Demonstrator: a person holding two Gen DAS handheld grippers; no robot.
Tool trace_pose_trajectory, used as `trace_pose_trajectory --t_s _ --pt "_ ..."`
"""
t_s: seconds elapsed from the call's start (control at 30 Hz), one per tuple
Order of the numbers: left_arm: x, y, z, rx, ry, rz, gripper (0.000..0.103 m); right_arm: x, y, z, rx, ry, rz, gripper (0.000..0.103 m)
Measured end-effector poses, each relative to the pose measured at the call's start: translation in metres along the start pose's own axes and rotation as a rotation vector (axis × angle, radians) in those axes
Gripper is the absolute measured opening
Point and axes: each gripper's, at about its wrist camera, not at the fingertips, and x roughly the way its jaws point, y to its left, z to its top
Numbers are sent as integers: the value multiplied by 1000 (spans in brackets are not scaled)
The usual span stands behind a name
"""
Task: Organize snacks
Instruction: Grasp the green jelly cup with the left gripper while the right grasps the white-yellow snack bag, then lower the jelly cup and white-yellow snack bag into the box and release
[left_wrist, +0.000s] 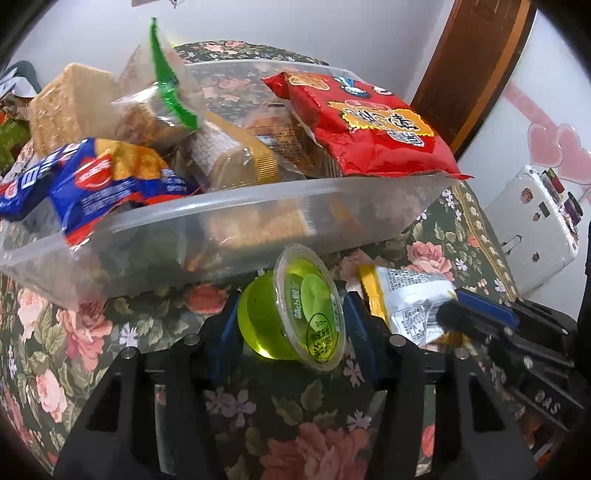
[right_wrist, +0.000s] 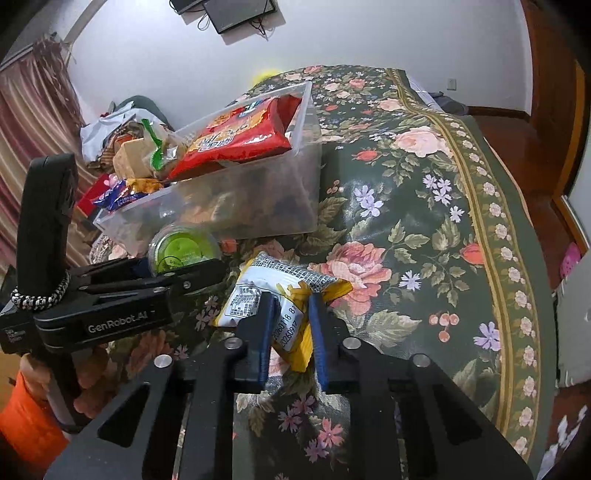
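— Closest to the left wrist lens, what is there?

— Left hand-held gripper (left_wrist: 291, 325), its blue-padded fingers closed against the sides of a green jelly cup (left_wrist: 291, 314). The cup is tipped on its side, printed lid facing up and toward the camera, over the floral cloth of the surface (left_wrist: 92, 332).

— And just beyond the cup?

— A clear plastic bin (left_wrist: 229, 218), its near wall right behind the cup. It is heaped above the rim: a red snack bag (left_wrist: 373, 133) lies across the top right, a blue and orange packet (left_wrist: 96, 181) hangs over the left rim, and wrapped tan biscuit blocks (left_wrist: 74, 103) are stacked behind.

— Where is the other one?

— Right hand-held gripper (right_wrist: 291, 332) is narrowed onto a white and yellow snack packet (right_wrist: 280, 291), pinching its near end; the far end of the packet points toward the bin. From the left wrist view that same packet sits just to the right of the jelly cup, near the bin's front corner.

— Is the packet lifted off the cloth?

— I cannot tell from either view.

— Anything else around?

— A white wall (right_wrist: 369, 33) behind the surface, striped curtains (right_wrist: 44, 110) at the far left in the right wrist view, and a dark screen (right_wrist: 240, 11) mounted high on the wall.
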Motion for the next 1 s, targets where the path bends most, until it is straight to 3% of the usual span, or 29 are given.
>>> trace_pose_trajectory --t_s 0.17,0.2,0.23,0.3,0.33,0.57,0.63,0.73,1.0 --pt "-22 4 -8 10 -38 16 54 -6 1 2 15 12 -7 14" --pt "-26 4 -9 10 -47 18 54 -5 2 3 22 18 -9 25" --pt "-33 6 -10 8 -58 18 54 -4 2 5 25 23 -9 47" --pt "-47 9 -11 2 -81 15 54 -1 4 7 29 19 -26 78" --pt "-51 12 -12 4 -91 16 54 2 7 8 24 12 -48 83" --pt "-83 23 -13 7 -151 26 54 41 16 18 -19 81 -101 85" --pt "-93 29 -13 7 -166 30 54 45 21 18 -51 74 -130 67" --pt "-97 31 -13 0 -181 32 54 45 20 19 -58 66 -109 52" --pt "-113 39 -6 -25 -225 36 54 19 23 8 -51 34 -63 46"
